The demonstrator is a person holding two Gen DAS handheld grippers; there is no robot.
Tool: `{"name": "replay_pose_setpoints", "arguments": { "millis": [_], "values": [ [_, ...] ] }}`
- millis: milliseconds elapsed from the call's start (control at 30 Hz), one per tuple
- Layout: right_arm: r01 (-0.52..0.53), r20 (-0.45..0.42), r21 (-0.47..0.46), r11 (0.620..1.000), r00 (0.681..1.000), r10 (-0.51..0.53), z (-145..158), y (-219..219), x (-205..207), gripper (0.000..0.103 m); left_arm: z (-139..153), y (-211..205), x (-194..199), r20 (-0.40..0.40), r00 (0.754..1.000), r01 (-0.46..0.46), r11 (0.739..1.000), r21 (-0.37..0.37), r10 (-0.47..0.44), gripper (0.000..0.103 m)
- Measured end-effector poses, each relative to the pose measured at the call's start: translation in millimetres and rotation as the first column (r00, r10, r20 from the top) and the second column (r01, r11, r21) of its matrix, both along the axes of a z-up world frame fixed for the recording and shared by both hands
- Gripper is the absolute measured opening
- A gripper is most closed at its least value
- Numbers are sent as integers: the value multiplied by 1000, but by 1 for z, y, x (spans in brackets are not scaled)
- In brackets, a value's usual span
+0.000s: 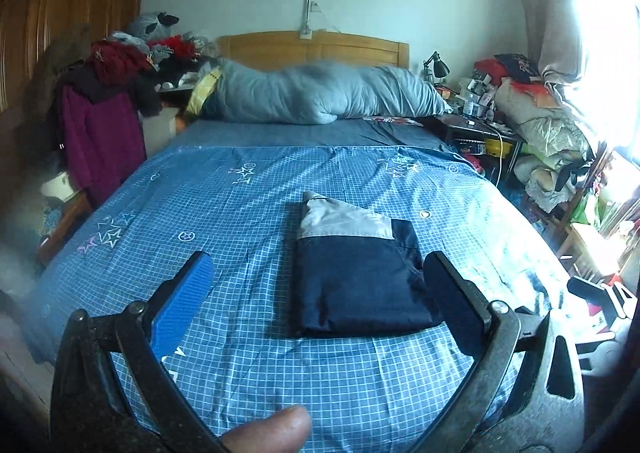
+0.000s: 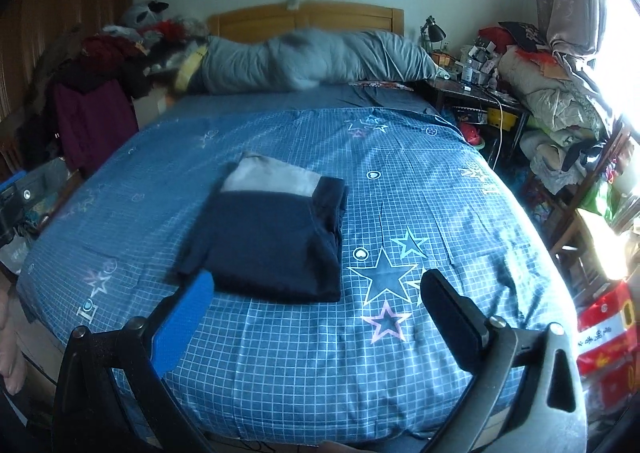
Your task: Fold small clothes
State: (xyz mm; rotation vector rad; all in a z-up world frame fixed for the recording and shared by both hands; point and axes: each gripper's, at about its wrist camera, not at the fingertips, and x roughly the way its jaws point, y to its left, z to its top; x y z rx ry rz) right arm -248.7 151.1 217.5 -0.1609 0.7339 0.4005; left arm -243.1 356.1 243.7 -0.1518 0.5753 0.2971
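While both tongs hover spread wide and empty over the near edge of the bed [image 1: 248,333], the folded navy and grey garment [image 1: 356,277] lies flat on the checked blue bedspread; left tongs [image 1: 316,285]; right tongs [image 2: 318,299].

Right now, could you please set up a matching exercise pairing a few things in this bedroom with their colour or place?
Things:
1. folded garment
2. bedspread
3. rolled duvet
4. desk lamp

Descriptions:
A. grey-blue, against the headboard
B. navy with a grey band
C. black, beside the bed on the window side
D. blue grid with stars

Pairs: 1-B, 2-D, 3-A, 4-C
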Motion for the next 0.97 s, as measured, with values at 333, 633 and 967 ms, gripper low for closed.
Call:
{"name": "replay_pose_setpoints", "arguments": {
  "millis": [333, 633, 967],
  "values": [
    [16, 2, 6, 1000, 1000, -16, 5, -2, -4, 103, 1, -10, -2, -20, 1000, 8, 1000, -1, -8, 103],
    [10, -3, -3, 1000, 1000, -10, 0, -2, -4, 103, -1, -11, 2, -41, 999, -1, 1000, 4, 1, 103],
    [-10, -14, 14, 1000, 1000, 10, 0, 0, 2, 103, -4, -9, 1, -35, 999, -8, 1000, 9, 8, 103]
  ]
}}
